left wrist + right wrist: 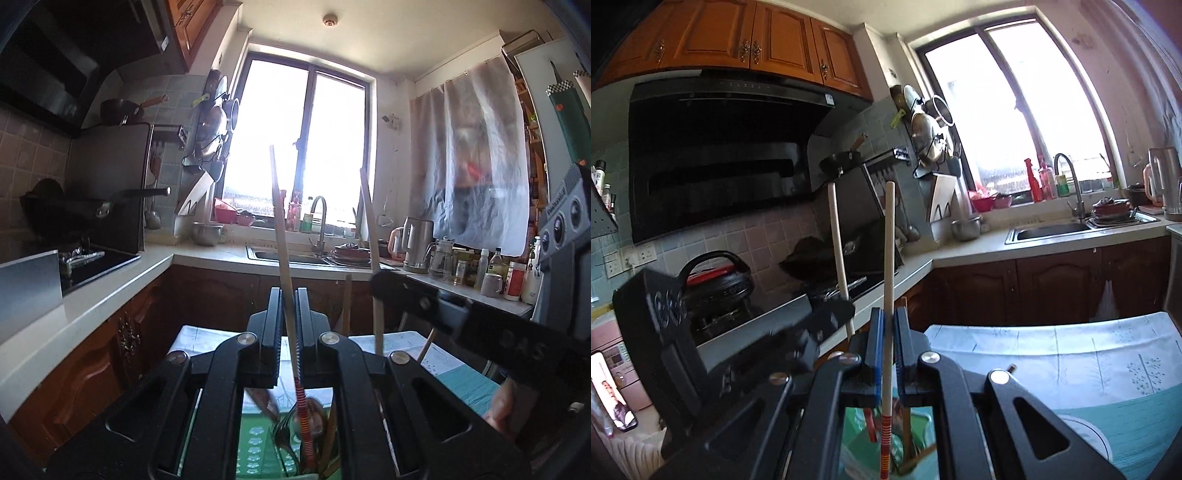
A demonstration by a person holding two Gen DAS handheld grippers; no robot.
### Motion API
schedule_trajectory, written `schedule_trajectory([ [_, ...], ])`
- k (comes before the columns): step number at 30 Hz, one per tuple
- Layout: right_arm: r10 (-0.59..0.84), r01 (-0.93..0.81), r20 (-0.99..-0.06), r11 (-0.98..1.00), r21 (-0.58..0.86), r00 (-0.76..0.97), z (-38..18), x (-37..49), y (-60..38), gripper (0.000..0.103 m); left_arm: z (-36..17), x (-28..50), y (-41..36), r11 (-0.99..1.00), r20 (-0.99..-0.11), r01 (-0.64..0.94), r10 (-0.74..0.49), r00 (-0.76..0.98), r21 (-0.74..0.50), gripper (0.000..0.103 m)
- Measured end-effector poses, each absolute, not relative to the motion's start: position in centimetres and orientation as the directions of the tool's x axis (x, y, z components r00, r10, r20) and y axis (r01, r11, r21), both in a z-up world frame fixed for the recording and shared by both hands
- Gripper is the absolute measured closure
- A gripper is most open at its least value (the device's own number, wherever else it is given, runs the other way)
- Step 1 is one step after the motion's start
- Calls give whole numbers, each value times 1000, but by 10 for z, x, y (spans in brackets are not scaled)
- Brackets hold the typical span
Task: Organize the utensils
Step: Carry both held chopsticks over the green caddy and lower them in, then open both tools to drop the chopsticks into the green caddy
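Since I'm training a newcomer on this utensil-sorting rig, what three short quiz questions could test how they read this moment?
1. True or false: the left gripper is shut on a chopstick.
2. What does the right gripper hold? A) a fork B) a chopstick C) nothing
3. Fill in: behind the raised chopsticks, on the far counter under the window, a tap stands over the ____.

Key: 1 true; 2 B; 3 sink.
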State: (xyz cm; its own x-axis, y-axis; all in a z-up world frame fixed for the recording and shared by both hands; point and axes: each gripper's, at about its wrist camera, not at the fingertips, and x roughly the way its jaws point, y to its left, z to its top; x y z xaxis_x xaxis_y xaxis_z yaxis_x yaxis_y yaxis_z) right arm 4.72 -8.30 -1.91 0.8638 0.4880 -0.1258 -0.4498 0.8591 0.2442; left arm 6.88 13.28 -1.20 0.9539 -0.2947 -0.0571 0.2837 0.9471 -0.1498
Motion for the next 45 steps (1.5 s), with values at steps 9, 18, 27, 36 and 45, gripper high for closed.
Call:
schedule_trajectory([
  [9, 419, -400, -57, 894, 199, 906, -37, 57, -62, 98, -44, 61, 121, 947, -67, 316, -320, 945, -58, 99],
  [18, 432, -420, -97, 899, 124, 896, -64, 48, -57, 98, -69, 54, 115, 938, -118, 339, -346, 931, -77, 98],
  [27, 489, -483, -201, 872, 85, 848, -75, 40, -64, 98, -79, 50, 112, 933, -197, 348, -358, 912, -88, 98],
  [36, 519, -520, -365, 848, 104, 773, -85, 46, -58, 98, -78, 43, 116, 928, -246, 351, -372, 895, -128, 81],
  [45, 525, -509, -482, 843, 177, 702, -99, 63, -50, 98, -77, 33, 116, 918, -260, 370, -396, 881, -145, 81],
])
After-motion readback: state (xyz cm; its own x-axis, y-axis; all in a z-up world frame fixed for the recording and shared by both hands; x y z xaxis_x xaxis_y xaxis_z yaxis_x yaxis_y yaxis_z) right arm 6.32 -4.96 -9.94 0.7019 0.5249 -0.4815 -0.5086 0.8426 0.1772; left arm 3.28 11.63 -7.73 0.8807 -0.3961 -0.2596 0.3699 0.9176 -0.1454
